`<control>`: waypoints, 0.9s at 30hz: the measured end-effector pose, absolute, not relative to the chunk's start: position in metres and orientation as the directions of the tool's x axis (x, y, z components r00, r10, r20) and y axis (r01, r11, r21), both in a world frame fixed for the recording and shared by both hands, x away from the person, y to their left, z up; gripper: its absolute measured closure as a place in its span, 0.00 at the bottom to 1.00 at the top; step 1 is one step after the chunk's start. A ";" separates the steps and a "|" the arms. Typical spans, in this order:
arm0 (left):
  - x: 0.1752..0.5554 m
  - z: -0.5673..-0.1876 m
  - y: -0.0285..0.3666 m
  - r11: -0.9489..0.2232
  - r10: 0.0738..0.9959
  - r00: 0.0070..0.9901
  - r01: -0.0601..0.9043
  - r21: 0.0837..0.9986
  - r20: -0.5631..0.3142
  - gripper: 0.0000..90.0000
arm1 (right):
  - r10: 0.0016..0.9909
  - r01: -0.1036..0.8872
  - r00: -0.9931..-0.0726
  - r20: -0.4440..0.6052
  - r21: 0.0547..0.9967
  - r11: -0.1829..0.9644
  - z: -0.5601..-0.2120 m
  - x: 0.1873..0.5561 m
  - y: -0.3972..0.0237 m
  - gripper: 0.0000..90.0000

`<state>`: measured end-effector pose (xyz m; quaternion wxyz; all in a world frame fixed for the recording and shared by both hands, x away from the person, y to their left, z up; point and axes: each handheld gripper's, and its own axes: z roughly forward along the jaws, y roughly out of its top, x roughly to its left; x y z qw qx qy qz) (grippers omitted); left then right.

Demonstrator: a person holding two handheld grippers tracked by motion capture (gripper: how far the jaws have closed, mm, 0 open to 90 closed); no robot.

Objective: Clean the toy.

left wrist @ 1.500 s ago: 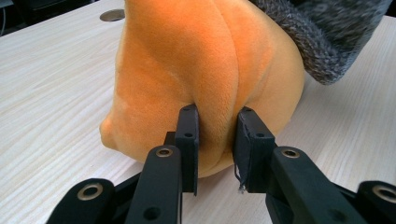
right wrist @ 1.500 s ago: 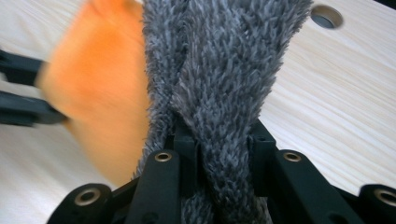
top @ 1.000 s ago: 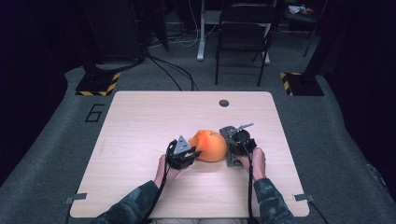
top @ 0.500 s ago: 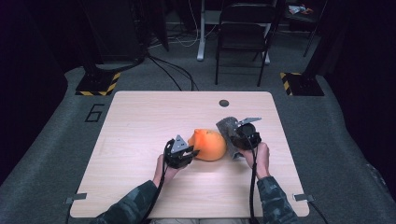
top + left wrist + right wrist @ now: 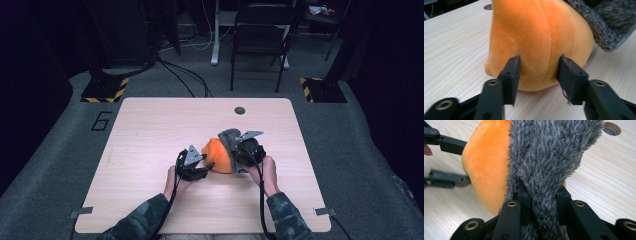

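Observation:
An orange plush ball (image 5: 216, 157) lies at the middle of the wooden table (image 5: 150, 130), with a grey fuzzy fabric cover (image 5: 229, 136) over its right side. My left gripper (image 5: 206, 166) is shut on the plush (image 5: 536, 37) from the left, and its jaws dent the soft surface on both sides. Grey fabric (image 5: 609, 22) hangs over the far side. My right gripper (image 5: 235, 152) is shut on a bunched fold of the grey fabric (image 5: 549, 152), tight against the orange plush (image 5: 489, 162). The left gripper's fingers (image 5: 449, 180) show beyond it.
A round cable hole (image 5: 240, 110) sits near the table's far edge. A black chair (image 5: 262, 30) and cables stand on the floor behind the table. A "6" mark (image 5: 102, 121) is on the carpet at the left.
My right gripper has lifted and shifted left with the grey fabric, drawing it further over the plush. The plush has moved slightly left. My left gripper has barely moved.

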<state>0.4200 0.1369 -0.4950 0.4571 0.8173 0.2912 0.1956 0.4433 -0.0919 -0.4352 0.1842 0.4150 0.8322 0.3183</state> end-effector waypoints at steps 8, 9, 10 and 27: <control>0.418 -0.512 0.128 -0.503 0.639 0.756 0.269 0.821 0.144 0.63 | 0.801 0.600 -0.599 0.015 0.671 0.436 -0.442 0.447 -0.095 0.75; 0.418 -0.510 0.128 -0.497 0.642 0.753 0.266 0.826 0.144 0.67 | 0.800 0.596 -0.601 0.007 0.670 0.442 -0.443 0.447 -0.095 0.74; 0.418 -0.510 0.128 -0.487 0.644 0.752 0.267 0.832 0.136 0.73 | 0.803 0.588 -0.596 -0.013 0.675 0.447 -0.444 0.447 -0.095 0.74; 0.418 -0.488 0.134 -0.372 0.659 0.752 0.364 0.854 -0.033 0.87 | 0.788 0.462 -0.615 -0.006 0.807 0.367 -0.402 0.426 -0.080 0.80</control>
